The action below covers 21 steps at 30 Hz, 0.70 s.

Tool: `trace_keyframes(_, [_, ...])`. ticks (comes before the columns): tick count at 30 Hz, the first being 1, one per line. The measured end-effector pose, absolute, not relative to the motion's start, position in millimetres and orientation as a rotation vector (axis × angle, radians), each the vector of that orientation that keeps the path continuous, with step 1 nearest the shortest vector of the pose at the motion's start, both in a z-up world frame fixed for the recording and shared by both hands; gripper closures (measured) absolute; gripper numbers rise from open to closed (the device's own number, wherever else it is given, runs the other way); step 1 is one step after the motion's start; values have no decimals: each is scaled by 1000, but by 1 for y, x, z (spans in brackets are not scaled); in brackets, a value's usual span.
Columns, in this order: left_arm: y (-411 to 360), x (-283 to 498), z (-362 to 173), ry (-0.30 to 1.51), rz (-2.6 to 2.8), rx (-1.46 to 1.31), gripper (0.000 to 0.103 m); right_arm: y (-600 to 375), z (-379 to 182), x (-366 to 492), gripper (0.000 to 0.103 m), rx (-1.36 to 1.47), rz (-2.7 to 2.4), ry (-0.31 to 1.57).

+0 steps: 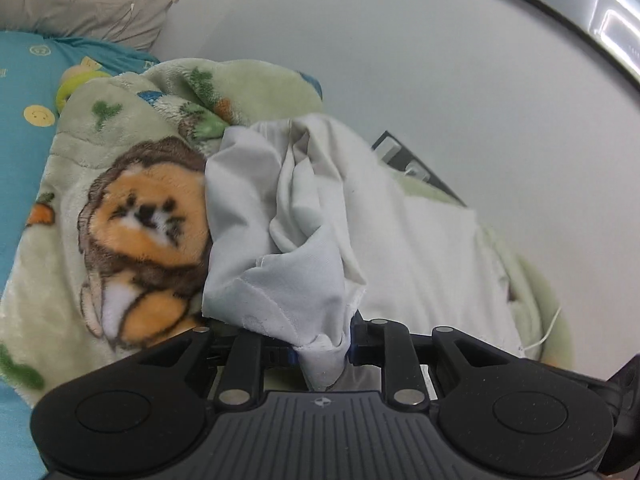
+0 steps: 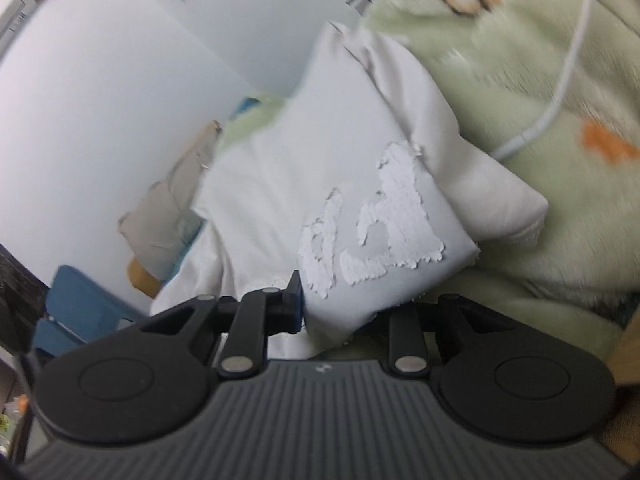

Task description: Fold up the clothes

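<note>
A white garment [image 1: 420, 240] lies bunched on a pale green fleece blanket [image 1: 80, 168] with a lion print. My left gripper [image 1: 322, 350] is shut on a gathered corner of the white garment, which drapes forward in folds. In the right wrist view the same white garment [image 2: 304, 184] shows raised white lettering [image 2: 376, 232]. My right gripper [image 2: 340, 308] is shut on a folded edge of it; the right finger is hidden under the cloth.
A grey pillow [image 1: 92, 4] and a blue patterned sheet [image 1: 24, 92] lie at the far left. A white wall [image 1: 440, 60] stands behind the bed. A white charging cable [image 2: 560, 92] runs over the blanket [image 2: 540, 60]. A blue item [image 2: 80, 304] sits low left.
</note>
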<state>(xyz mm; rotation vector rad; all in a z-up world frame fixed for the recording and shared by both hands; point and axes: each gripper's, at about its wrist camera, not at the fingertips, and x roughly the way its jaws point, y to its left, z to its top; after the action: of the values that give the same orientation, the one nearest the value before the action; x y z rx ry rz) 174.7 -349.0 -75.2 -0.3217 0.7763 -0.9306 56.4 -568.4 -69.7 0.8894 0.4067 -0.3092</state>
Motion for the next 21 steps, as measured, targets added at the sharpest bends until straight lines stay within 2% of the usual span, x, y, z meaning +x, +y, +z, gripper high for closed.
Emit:
trace_keyframes(2, [-352, 173, -68, 764, -929, -287, 80, -570, -70, 54, 75, 920, -303, 407])
trace_keyframes(3, [-353, 172, -63, 758, -928, -266, 76, -571, -67, 53, 73, 932, -309, 416])
trace_keyframes(5, [-358, 172, -51, 756, -920, -213, 66, -572, -60, 49, 72, 948, -323, 438])
trace_keyframes(7, [-358, 164, -37, 750, -903, -155, 49, -569, -51, 41, 72, 943, -347, 472])
trace_keyframes(8, [-355, 157, -29, 737, -889, -127, 46, -567, -46, 37, 72, 940, -359, 489])
trace_keyframes(10, [-350, 142, -13, 707, -861, -72, 29, -564, -36, 25, 72, 922, -383, 501])
trace_keyframes(12, [-339, 121, 7, 652, -831, -37, 20, -560, -23, 10, 72, 901, -400, 493])
trace_keyframes(14, [-328, 100, 28, 596, -802, -3, 18, -555, -6, -6, 72, 875, -406, 472])
trace_keyframes(16, [-315, 77, 51, 539, -786, 16, 7, -549, 17, -23, 72, 830, -400, 434])
trace_keyframes(18, [-301, 55, 74, 485, -779, 15, 3, -540, 42, -42, 72, 770, -392, 393])
trace_keyframes(21, [-283, 25, 104, 428, -768, 11, 1, -528, 79, -67, 72, 693, -378, 338])
